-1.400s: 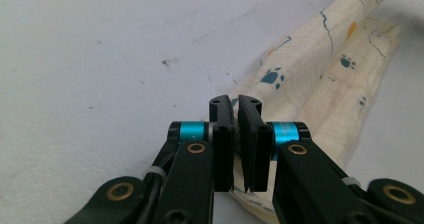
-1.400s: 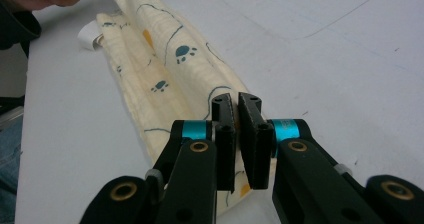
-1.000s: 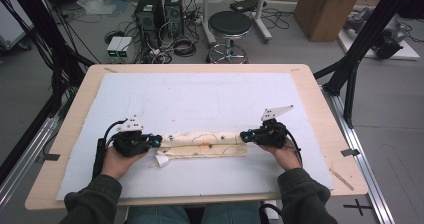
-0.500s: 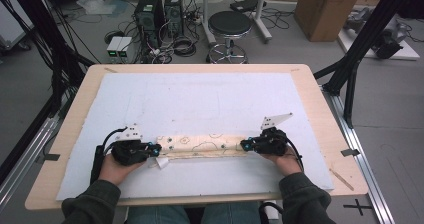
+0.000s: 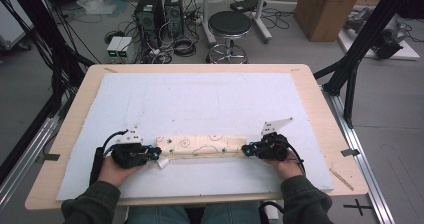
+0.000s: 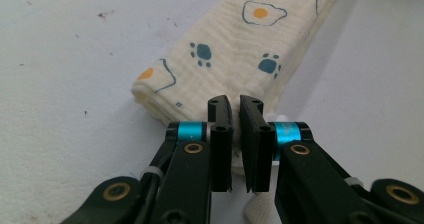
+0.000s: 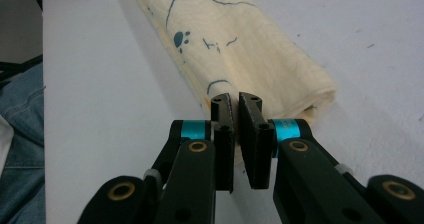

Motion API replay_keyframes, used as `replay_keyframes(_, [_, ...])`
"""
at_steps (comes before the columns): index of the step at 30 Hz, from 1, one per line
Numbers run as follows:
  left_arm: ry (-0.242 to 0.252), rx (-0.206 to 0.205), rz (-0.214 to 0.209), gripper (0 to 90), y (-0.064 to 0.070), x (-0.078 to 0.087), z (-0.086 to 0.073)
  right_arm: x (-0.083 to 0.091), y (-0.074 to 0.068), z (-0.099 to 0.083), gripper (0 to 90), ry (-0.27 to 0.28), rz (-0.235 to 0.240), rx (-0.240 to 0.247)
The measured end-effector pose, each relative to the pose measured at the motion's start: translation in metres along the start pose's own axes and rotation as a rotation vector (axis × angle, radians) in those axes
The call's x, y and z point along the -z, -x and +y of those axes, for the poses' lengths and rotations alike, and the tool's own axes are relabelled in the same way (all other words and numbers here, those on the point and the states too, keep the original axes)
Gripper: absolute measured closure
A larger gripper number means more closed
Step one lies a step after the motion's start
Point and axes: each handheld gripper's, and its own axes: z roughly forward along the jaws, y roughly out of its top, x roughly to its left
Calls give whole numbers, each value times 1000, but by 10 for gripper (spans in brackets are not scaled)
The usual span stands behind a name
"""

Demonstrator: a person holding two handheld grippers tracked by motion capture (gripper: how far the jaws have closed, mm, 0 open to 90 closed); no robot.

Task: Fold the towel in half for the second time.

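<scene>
A long cream cloth [image 5: 202, 146] printed with paw marks and fried eggs lies folded into a narrow strip across the near part of the white mat [image 5: 210, 99]. My left gripper [image 5: 155, 155] is shut on the near edge of its left end. My right gripper [image 5: 245, 150] is shut on the near edge of its right end. In the left gripper view the jaws [image 6: 235, 106] pinch a thin layer of the cloth [image 6: 225, 49], and a white tag [image 6: 260, 209] hangs below them. In the right gripper view the jaws [image 7: 236, 104] clamp the rolled end of the cloth [image 7: 240, 44].
The mat covers a wooden table [image 5: 320, 104]; a thin wooden stick [image 5: 341, 179] lies on its right margin. Beyond the far edge stand a stool [image 5: 229, 26], computer towers [image 5: 160, 9] and a cardboard box [image 5: 327, 9]. Jeans [image 7: 20, 149] show past the near edge.
Both grippers have drawn a little toward the near edge with the cloth's edge held, and the strip has shifted nearer with them and looks narrower.
</scene>
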Motion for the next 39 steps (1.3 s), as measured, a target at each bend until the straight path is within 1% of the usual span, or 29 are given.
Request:
replay_keyframes(1, [-4, 4, -1, 831, 0, 0, 0, 0, -1, -1, 847, -2, 3, 1])
replay_keyframes(3, [-13, -2, -3, 832, 1, -1, -1, -1, -2, -3, 847, -8, -5, 7])
replay_keyframes(4, [-15, -6, 2, 831, 1, -1, -1, -1, -2, -4, 848, -12, -7, 3])
replay_keyframes(7, [-12, 0, -3, 811, 2, -2, -1, -1, -2, -7, 839, -3, -2, -8])
replay_keyframes(10, [-8, 2, -12, 763, 1, 0, 0, -1, -3, -7, 769, 11, 2, -12])
replay_keyframes(12, [5, 3, -17, 685, 2, 3, 1, 2, -4, -6, 712, 30, 2, -13])
replay_keyframes(14, [27, 9, -29, 625, 2, 6, 2, 6, -4, -4, 653, 66, 14, -15])
replay_keyframes(15, [32, 2, -36, 593, 2, 9, 3, 9, -5, -3, 627, 81, 20, -15])
replay_keyframes(16, [48, 5, -34, 557, 2, 11, 4, 11, -5, -1, 609, 95, 25, -16])
replay_keyframes(18, [75, 14, -42, 523, 2, 17, 6, 15, -7, 2, 579, 119, 24, -14])
replay_keyframes(21, [111, 29, -45, 508, 1, 21, 11, 19, -9, 10, 583, 146, 25, 1])
replay_keyframes(22, [116, 31, -47, 512, 0, 21, 13, 19, -9, 13, 591, 148, 25, 3])
replay_keyframes(24, [128, 37, -46, 531, -1, 19, 18, 17, -10, 20, 653, 153, 25, 16])
replay_keyframes(26, [132, 38, -46, 604, -2, 15, 23, 14, -11, 27, 711, 139, 22, 21])
replay_keyframes(28, [109, 30, -31, 699, -1, 8, 30, 8, -11, 35, 778, 127, 18, 31])
replay_keyframes(29, [94, 20, -31, 751, -1, 4, 34, 5, -11, 39, 807, 119, 17, 36])
replay_keyframes(32, [88, 11, -34, 816, 1, -9, 44, -9, -12, 52, 837, 82, 25, 43])
replay_keyframes(34, [62, -2, -41, 841, 3, -20, 49, -18, -13, 59, 847, 61, 30, 54])
replay_keyframes(37, [37, -32, -57, 852, 8, -34, 57, -33, -15, 69, 859, 40, 46, 63])
replay_keyframes(39, [34, -38, -78, 862, 10, -41, 60, -44, -17, 74, 860, 19, 56, 77])
